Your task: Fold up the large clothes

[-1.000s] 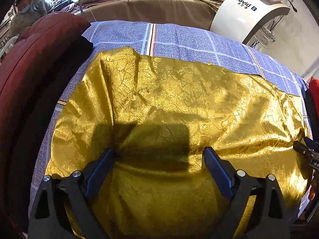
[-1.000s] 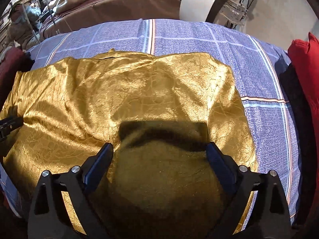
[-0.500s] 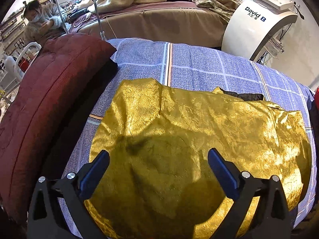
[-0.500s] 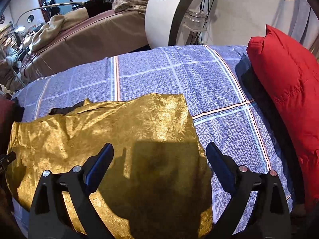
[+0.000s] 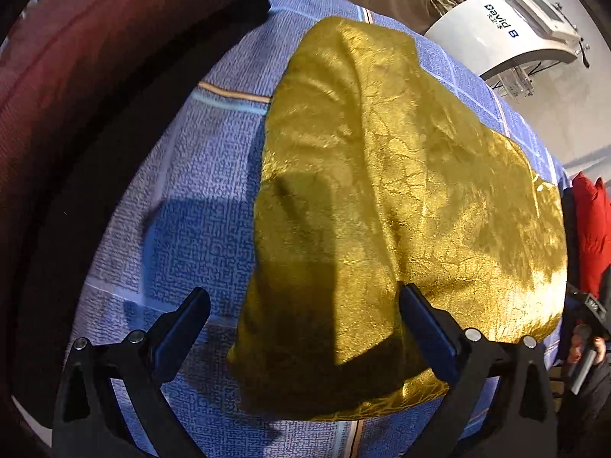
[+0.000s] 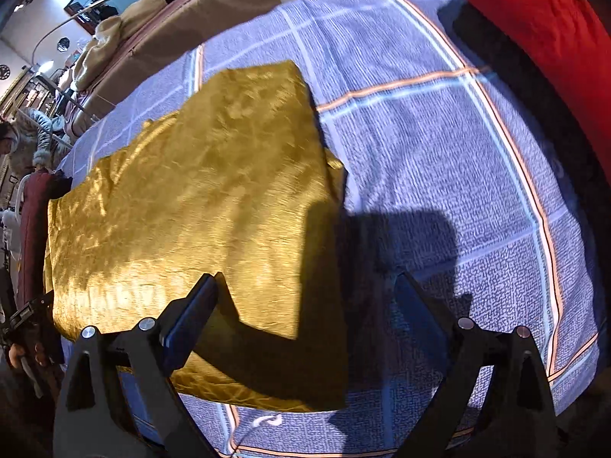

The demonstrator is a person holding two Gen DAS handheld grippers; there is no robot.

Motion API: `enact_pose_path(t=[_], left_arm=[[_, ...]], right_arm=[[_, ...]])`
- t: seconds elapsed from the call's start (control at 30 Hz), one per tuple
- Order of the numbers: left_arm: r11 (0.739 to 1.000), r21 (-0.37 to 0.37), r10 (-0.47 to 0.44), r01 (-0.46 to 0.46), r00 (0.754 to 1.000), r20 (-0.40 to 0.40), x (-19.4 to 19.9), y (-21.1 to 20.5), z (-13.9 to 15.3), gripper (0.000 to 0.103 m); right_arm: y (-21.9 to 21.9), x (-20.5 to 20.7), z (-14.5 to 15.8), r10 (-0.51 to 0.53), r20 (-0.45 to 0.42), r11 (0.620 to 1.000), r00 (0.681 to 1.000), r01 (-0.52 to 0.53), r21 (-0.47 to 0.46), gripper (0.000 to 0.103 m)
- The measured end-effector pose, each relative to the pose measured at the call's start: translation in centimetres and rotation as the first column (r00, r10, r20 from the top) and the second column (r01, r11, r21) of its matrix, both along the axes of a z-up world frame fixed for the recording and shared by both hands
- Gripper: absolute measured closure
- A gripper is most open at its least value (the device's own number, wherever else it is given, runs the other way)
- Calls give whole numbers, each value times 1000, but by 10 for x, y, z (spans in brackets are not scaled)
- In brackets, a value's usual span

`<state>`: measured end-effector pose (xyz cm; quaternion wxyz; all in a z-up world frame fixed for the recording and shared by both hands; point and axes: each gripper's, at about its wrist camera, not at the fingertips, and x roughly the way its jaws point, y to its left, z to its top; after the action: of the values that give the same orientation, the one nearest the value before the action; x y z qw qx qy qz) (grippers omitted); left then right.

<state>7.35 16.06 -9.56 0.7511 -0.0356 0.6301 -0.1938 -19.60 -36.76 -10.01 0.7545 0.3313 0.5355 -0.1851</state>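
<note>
My left claw [image 5: 305,305]: jaws apart, gripping nothing.
My right claw [image 6: 307,290]: jaws apart, empty.
Gold garment [image 5: 401,191]: folded on the bed [image 5: 198,175].

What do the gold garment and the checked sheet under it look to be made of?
Gold garment: probably a thin metallic or foil-coated fabric, going by its bright sheen and fine crackled creases. Checked sheet: looks like matte woven cotton or a blend; it shows no shine, and a small printed grain with orange and white stripes.
</note>
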Motion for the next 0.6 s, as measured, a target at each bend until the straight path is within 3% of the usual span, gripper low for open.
enact_pose_path(t=[0.1, 0.17, 0.33, 0.43, 0.6], left_arm=[[998, -62, 9, -12, 999, -50, 2, -1, -8, 5], [999, -47, -29, 27, 999, -33, 1, -12, -6, 5], [983, 131, -134, 126, 989, 61, -2, -39, 4, 5], [974, 179, -156, 137, 983, 95, -5, -48, 5, 5], [963, 249, -144, 107, 980, 134, -11, -57, 4, 5]], right_arm=[[-4, 3, -16, -1, 45, 987, 999, -6, 160, 10], [0, 12, -24, 41, 40, 979, 998, -48, 197, 11], [17, 32, -15, 142, 30, 986, 989, -144, 80, 11], [27, 43, -10, 186, -1, 982, 983, -186, 12, 11], [33, 50, -9, 167, -33, 986, 985, -168, -22, 14]])
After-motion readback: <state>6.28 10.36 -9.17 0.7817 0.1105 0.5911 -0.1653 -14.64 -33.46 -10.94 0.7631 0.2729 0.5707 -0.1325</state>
